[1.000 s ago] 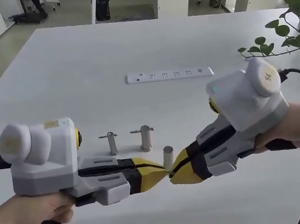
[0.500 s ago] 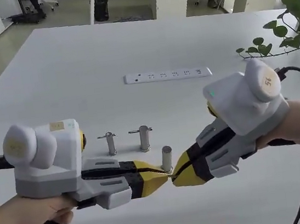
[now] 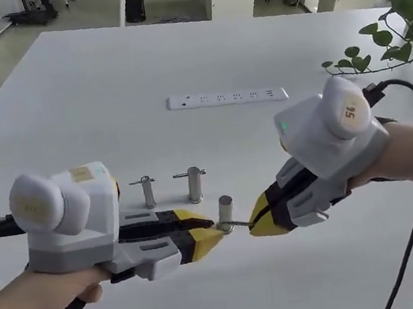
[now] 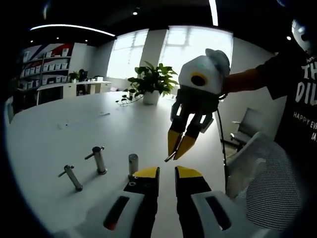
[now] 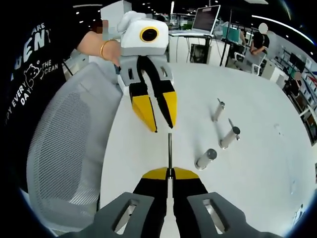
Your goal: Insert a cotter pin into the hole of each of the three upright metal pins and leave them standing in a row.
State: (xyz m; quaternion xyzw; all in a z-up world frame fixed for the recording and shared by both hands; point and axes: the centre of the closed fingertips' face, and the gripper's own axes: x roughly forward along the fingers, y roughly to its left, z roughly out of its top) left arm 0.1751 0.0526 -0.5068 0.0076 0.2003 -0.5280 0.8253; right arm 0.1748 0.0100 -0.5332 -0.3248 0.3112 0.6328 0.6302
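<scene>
the left gripper sits nearest, its jaws a little apart and empty, just left of the bare metal pin. to the right, the right gripper is clamped tight on a cotter pin whose tip reaches that pin's side; whether it has found the hole i cannot tell. nothing grips the bare pin, so an off-line push could topple it or twist the cotter pin in the jaws. farther off, the left fitted pin and the right fitted pin stand upright.
</scene>
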